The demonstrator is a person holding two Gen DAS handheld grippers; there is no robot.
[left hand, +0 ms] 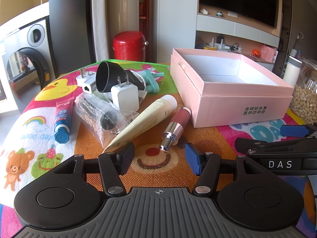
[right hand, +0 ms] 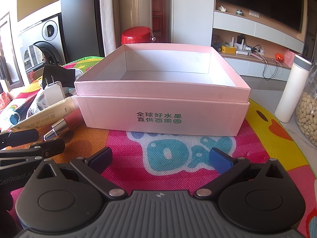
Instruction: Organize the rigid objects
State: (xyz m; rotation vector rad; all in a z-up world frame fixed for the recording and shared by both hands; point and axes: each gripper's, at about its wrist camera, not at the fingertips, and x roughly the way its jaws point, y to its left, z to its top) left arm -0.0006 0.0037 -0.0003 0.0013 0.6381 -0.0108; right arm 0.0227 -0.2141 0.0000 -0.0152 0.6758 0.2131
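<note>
An empty pink box (left hand: pixel 235 91) (right hand: pixel 162 91) stands on the colourful mat. Left of it lies a heap: a pink lipstick (left hand: pixel 174 129) (right hand: pixel 65 125), a cream tube (left hand: pixel 142 123) (right hand: pixel 43 119), a blue tube (left hand: pixel 62 119), a white charger (left hand: pixel 124 97) (right hand: pixel 53 92), a black funnel (left hand: pixel 111 77), a bagged black item (left hand: pixel 101 113), a white adapter (left hand: pixel 87 81) and a teal clip (left hand: pixel 152 81). My left gripper (left hand: pixel 159 158) is open just short of the lipstick's silver tip, with nothing between its fingers. My right gripper (right hand: pixel 160 158) is open in front of the box, holding nothing.
A white bottle (right hand: pixel 291 91) and a jar of peanuts (right hand: pixel 309 109) stand right of the box. The right gripper's body (left hand: pixel 277 148) lies at the right in the left wrist view. A red stool (left hand: pixel 128 45) and a washing machine (left hand: pixel 25 59) are beyond the table.
</note>
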